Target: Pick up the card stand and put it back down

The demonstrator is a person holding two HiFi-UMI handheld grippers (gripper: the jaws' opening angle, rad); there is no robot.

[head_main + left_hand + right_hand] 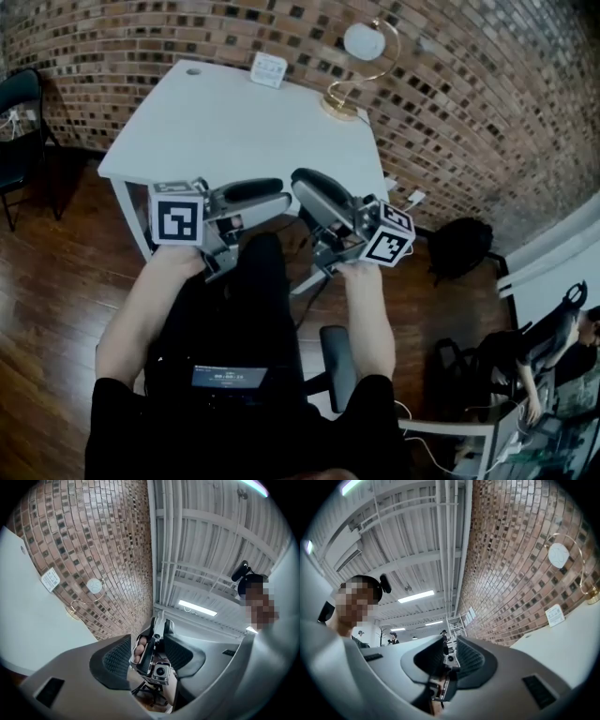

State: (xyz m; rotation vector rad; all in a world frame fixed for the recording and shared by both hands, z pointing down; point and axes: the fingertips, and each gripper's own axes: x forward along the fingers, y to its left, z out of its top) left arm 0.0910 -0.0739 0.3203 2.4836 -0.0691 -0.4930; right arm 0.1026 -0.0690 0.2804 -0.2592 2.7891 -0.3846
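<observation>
The card stand (359,67) is a gold wire hoop on a small base, holding a round white card. It stands upright at the far right corner of the white table (225,131), well beyond both grippers. It also shows as the card stand (89,596) in the left gripper view and as the card stand (571,564) in the right gripper view. My left gripper (279,195) and right gripper (300,184) point tip to tip over the table's near edge. The left gripper (149,645) is open and empty. The right gripper (450,654) has a narrow gap, nothing in it.
A small white device (269,68) stands at the table's back edge beside the stand. A brick wall (450,103) runs behind. A black chair (19,122) is at left, a black bag (459,246) on the wood floor at right, and a seated person (539,352) at lower right.
</observation>
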